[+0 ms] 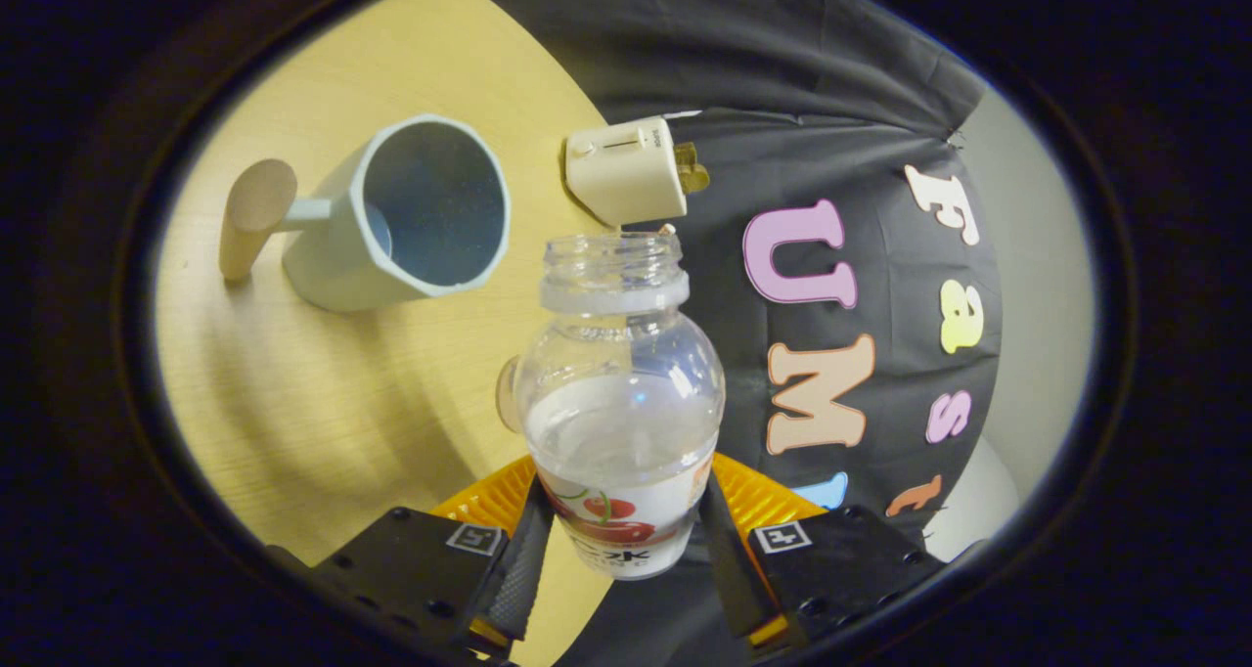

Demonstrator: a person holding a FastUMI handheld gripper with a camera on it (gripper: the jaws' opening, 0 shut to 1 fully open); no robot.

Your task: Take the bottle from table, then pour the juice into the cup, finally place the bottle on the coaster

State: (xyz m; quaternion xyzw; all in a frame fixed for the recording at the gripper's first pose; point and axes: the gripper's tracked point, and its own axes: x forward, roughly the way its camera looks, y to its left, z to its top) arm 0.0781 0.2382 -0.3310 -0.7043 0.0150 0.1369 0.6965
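Between my fingers (623, 550), clamped on its base, the uncapped bottle (620, 403) tilts short of the cup (411, 217); tipping further now would likely spill juice onto the surface (323, 413).

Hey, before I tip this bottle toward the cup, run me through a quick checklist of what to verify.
1. Grip: the gripper has both jaws pressed on the bottle's lower body. Ok.
2. Cap: off, neck open. Ok.
3. Juice: bottle partly full of cloudy liquid. Ok.
4. Cup: mouth open, nothing visible inside. Ok.
5. Alignment: cup sits beyond and to one side of the bottle mouth, not under it. Not ok.
6. White device just past the bottle mouth: clearance cannot tell.
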